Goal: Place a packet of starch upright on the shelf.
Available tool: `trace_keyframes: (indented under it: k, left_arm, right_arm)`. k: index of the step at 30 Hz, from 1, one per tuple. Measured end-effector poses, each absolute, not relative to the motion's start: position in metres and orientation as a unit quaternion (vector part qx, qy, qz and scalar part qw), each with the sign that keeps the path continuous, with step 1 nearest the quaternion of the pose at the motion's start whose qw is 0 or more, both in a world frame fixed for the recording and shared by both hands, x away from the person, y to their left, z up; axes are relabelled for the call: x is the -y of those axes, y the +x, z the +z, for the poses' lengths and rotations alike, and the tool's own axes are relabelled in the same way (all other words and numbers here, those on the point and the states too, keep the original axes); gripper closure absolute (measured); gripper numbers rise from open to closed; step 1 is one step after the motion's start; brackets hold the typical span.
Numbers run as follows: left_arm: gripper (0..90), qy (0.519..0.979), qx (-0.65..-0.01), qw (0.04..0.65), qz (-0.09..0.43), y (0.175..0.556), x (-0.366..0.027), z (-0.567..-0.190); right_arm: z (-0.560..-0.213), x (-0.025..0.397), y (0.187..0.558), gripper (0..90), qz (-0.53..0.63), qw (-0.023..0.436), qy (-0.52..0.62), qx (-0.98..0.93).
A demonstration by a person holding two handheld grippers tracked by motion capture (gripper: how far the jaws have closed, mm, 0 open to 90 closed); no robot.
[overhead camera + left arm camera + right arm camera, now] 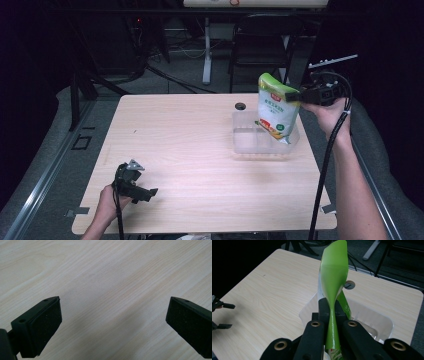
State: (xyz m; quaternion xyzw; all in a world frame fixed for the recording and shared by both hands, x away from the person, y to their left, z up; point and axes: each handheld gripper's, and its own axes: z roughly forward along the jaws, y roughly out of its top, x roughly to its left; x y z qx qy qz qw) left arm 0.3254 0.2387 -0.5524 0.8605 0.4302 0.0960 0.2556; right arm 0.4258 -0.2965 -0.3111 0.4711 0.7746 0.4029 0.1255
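I had the right gripper [299, 94] pinched tight on the green top edge of the pouch [276, 107], jaws pressed together with only the thin seal between them. In the right gripper view the pouch [334, 272] rose straight out of the jaws, its top curling a little. The pouch hung upright at about two o'clock on the table [190, 150], its lower end inside or just above the clear tray [240, 137]; I could not tell whether it touched the tray floor. The tray [384, 323] looked empty apart from the pouch. A small dark disc [240, 106] sat on the table just beyond the tray, at about twelve o'clock from it.

The left gripper [145, 193] rested low at about seven o'clock on the table, well apart from the tray. Its jaws stood spread wide over bare wood [107, 285], holding nothing.

I judged the step in hand to be carrying the pouch at the tray, most likely setting it in, though lifting it out would look the same. If it was going in, the next move called for lowering until the bottom met the tray floor, then letting the pouch tip onto its side before I spread the jaws, since a soft pouch held by its top would slump. The left gripper might need to come up toward three o'clock to steady the light tray
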Motion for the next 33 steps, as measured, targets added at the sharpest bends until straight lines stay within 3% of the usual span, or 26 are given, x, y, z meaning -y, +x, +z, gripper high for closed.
trace_keyframes:
  k: [21,33]
  left_arm:
    - [0.3,0.863,-0.428,0.254,0.091,0.326,-0.238,-0.553]
    - [0.3,0.862,-0.428,0.254,0.093,0.326,-0.238,-0.553]
  right_arm:
    - [-0.321,0.324,0.444,90.0,0.387,0.165,0.526,-0.739]
    - [-0.344,0.332,0.454,90.0,0.373,0.177,0.544,-0.73]
